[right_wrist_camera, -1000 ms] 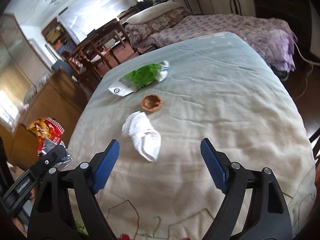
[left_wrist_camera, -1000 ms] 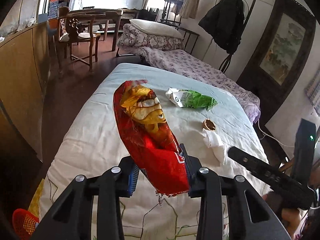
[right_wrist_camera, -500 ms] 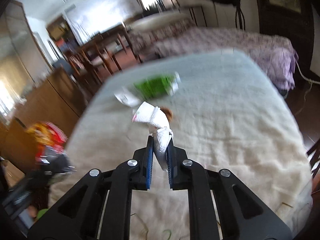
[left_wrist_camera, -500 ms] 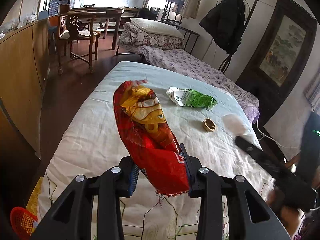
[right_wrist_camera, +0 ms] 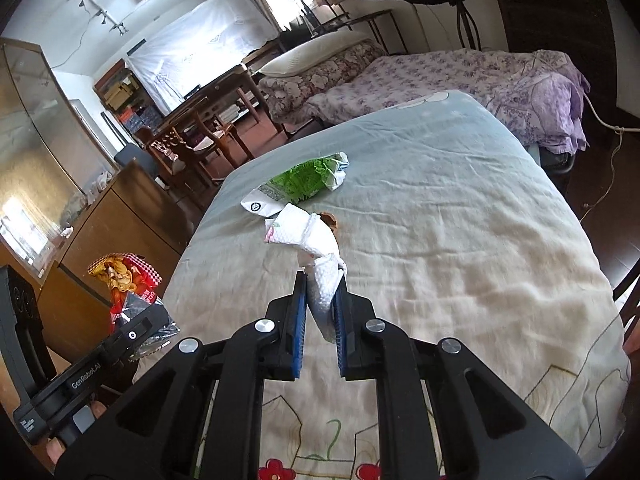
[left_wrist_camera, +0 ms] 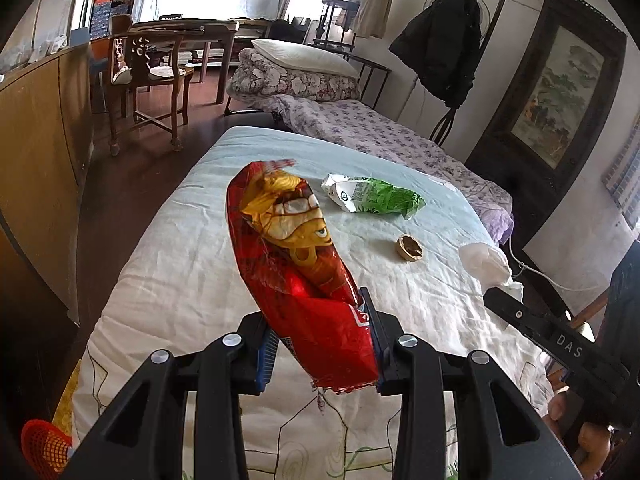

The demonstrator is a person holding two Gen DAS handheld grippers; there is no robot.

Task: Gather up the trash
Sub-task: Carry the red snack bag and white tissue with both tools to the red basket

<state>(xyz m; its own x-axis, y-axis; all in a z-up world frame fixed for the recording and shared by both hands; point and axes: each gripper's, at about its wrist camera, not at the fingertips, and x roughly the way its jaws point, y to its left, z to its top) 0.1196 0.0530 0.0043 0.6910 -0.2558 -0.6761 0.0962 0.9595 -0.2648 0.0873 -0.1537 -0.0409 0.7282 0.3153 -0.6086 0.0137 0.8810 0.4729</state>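
My left gripper is shut on a red and yellow snack bag, held up above the bed; the same bag shows at the left of the right wrist view. My right gripper is shut on a crumpled white tissue, lifted off the bedcover; in the left wrist view the tissue hangs at the right. A green and white wrapper and a small brown nutshell lie on the pale bedcover.
A red mesh basket sits low at the bed's near left corner. A wooden cabinet lines the left side. A second bed with purple floral cover stands behind, beside a wooden chair and table. A power cord runs at right.
My right gripper closed on the white tissue and lifted it off the bedcover. The left gripper with the snack bag has stayed in place.
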